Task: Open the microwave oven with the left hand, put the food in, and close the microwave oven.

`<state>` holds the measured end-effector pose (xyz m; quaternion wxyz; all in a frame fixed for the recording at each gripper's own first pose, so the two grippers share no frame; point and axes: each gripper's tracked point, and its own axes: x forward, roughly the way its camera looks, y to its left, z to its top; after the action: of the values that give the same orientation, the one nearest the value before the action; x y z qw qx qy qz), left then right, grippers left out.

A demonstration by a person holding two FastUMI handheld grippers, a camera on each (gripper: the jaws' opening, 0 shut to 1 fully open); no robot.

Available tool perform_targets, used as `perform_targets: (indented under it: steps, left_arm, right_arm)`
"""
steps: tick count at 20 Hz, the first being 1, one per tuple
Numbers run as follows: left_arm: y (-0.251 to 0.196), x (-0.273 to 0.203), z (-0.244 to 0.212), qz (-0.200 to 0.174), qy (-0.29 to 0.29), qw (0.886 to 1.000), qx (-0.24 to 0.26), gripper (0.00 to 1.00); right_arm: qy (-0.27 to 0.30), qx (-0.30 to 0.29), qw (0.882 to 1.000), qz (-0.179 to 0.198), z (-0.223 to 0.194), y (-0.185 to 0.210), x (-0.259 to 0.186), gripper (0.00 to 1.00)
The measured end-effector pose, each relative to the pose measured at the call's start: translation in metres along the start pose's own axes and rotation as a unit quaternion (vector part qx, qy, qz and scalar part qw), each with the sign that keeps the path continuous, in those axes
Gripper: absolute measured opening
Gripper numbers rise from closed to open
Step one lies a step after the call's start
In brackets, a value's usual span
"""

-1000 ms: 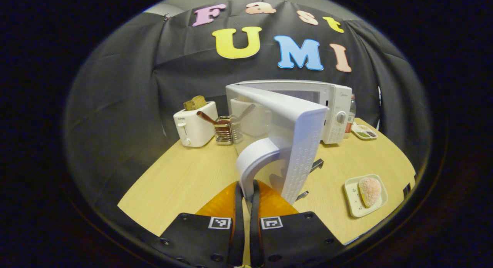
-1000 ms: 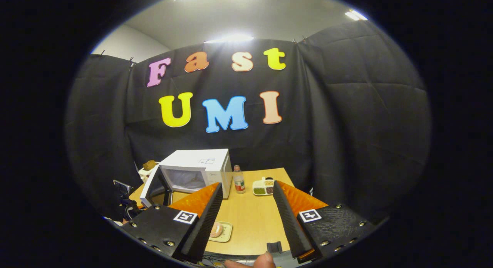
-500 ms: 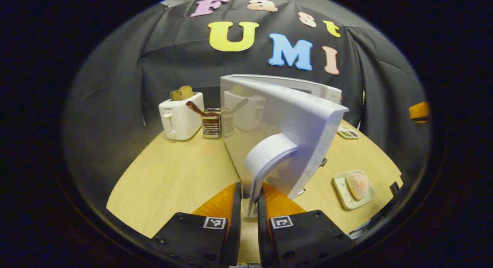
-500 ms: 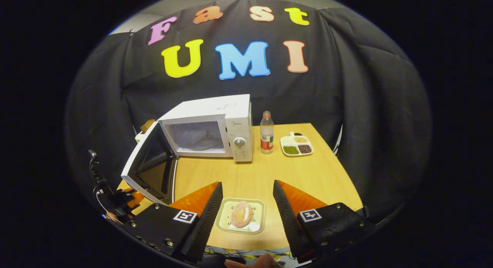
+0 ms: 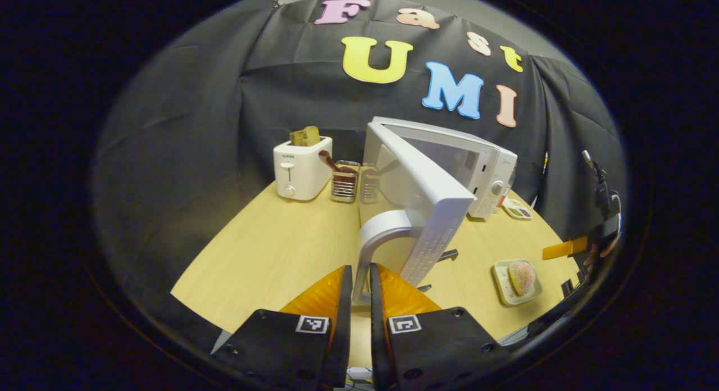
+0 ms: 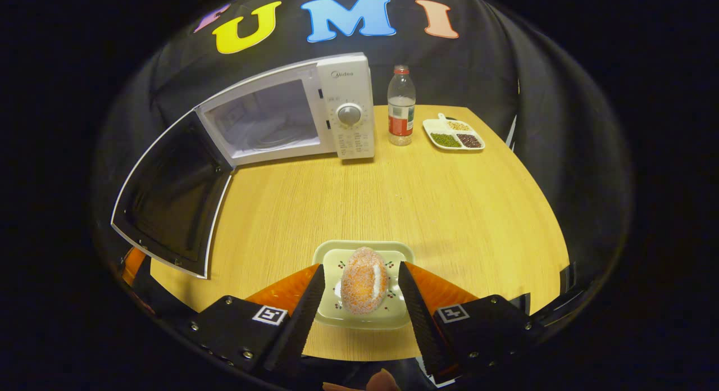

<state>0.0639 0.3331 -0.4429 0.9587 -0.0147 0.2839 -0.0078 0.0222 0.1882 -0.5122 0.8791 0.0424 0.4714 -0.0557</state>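
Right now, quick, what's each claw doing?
Left claw: shut on the door handle.
Right claw: open, straddling the bun on its plate.

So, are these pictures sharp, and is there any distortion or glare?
Left gripper view: sharp, but the fisheye bows the table edge; the glossy microwave door mirrors the toaster. Right gripper view: sharp, the door frame curves, no strong glare.

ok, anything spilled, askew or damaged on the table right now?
Nothing stands out. The microwave door stands open with the left gripper on its handle; the bun sits on its plate; the bottle is upright.
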Motion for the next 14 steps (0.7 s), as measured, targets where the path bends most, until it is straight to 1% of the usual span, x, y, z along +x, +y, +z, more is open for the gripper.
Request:
perform_targets:
  steps: [1, 2, 3, 4, 5, 6, 7, 8, 9, 10, 11, 12, 13, 14]
  left_arm:
    - [0.006, -0.012, 0.004, 0.013, -0.006, 1.000, 0.000, 0.27]
    - [0.008, -0.023, 0.009, 0.026, -0.010, 1.000, -0.004, 0.23]
    - [0.010, -0.031, 0.010, 0.039, -0.010, 0.999, -0.008, 0.24]
    - [0.010, -0.037, 0.012, 0.051, -0.010, 0.999, -0.012, 0.30]
    - [0.010, -0.049, 0.012, 0.062, -0.011, 0.998, -0.014, 0.31]
    - [0.011, -0.056, 0.016, 0.077, -0.013, 0.997, -0.016, 0.40]
    - [0.011, -0.064, 0.018, 0.094, -0.013, 0.995, -0.020, 0.31]
    - [0.010, -0.071, 0.022, 0.112, -0.015, 0.993, -0.026, 0.39]
    - [0.005, -0.079, 0.025, 0.123, -0.017, 0.992, -0.033, 0.40]
    - [0.001, -0.085, 0.027, 0.136, -0.014, 0.990, -0.039, 0.53]
    - [-0.004, -0.089, 0.027, 0.149, -0.010, 0.988, -0.042, 0.42]
    - [-0.009, -0.091, 0.030, 0.160, -0.008, 0.986, -0.042, 0.53]
    - [-0.017, -0.094, 0.030, 0.167, -0.003, 0.985, -0.041, 0.54]
    - [-0.023, -0.095, 0.032, 0.174, 0.001, 0.984, -0.037, 0.60]
  right_arm:
    - [0.011, -0.008, 1.000, -0.005, -0.004, 0.000, 0.010, 0.82]
    - [0.024, -0.019, 1.000, -0.007, -0.011, 0.000, 0.019, 0.82]
    - [0.034, -0.030, 0.999, -0.009, -0.015, 0.000, 0.028, 0.82]
    - [0.041, -0.042, 0.998, -0.012, -0.019, -0.001, 0.037, 0.82]
    - [0.048, -0.052, 0.997, -0.019, -0.023, -0.004, 0.043, 0.82]
    - [0.052, -0.061, 0.997, -0.017, -0.027, -0.005, 0.048, 0.82]
    - [0.051, -0.070, 0.996, -0.021, -0.026, -0.007, 0.052, 0.82]
    - [0.053, -0.078, 0.995, -0.020, -0.027, -0.010, 0.055, 0.82]
    - [0.058, -0.081, 0.995, -0.016, -0.029, -0.011, 0.058, 0.82]
    - [0.062, -0.076, 0.995, -0.004, -0.030, -0.009, 0.062, 0.82]
    - [0.069, -0.072, 0.995, 0.006, -0.031, -0.009, 0.064, 0.82]
    - [0.079, -0.069, 0.994, 0.016, -0.033, -0.008, 0.066, 0.82]
    - [0.090, -0.067, 0.993, 0.026, -0.034, -0.007, 0.069, 0.80]
    - [0.097, -0.064, 0.993, 0.037, -0.038, -0.007, 0.073, 0.80]
